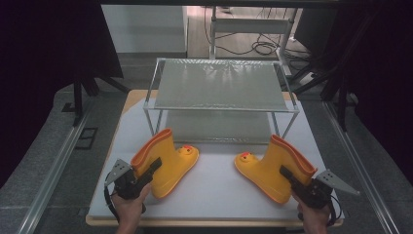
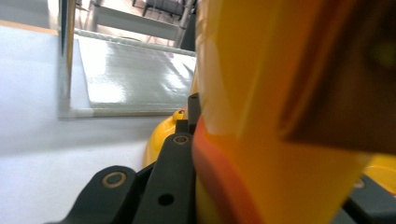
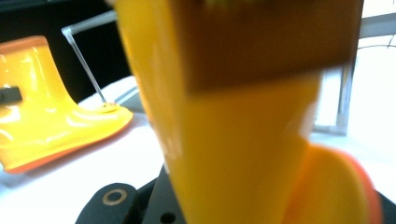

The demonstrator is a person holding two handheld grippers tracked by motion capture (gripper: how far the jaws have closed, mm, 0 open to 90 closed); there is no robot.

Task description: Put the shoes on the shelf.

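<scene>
Two yellow rubber boots with orange rims and duck faces on the toes stand on the white mat (image 1: pixel 219 192), toes toward each other. In the high view my left gripper (image 1: pixel 150 169) is shut on the shaft rim of the left boot (image 1: pixel 173 163), and my right gripper (image 1: pixel 288 174) is shut on the shaft rim of the right boot (image 1: pixel 263 168). The left gripper view has the boot wall (image 2: pixel 280 116) pressed against my black finger (image 2: pixel 180 154). The right gripper view has the right boot's shaft (image 3: pixel 243 140) close up between the jaws, and the left boot (image 3: pixel 42 107) farther off.
A two-tier metal shoe rack (image 1: pixel 219 85) with mesh shelves stands at the back of the table, its lower shelf (image 2: pixel 126 74) just behind the boots. Aluminium rails run along both table sides. Cables lie on the floor beyond.
</scene>
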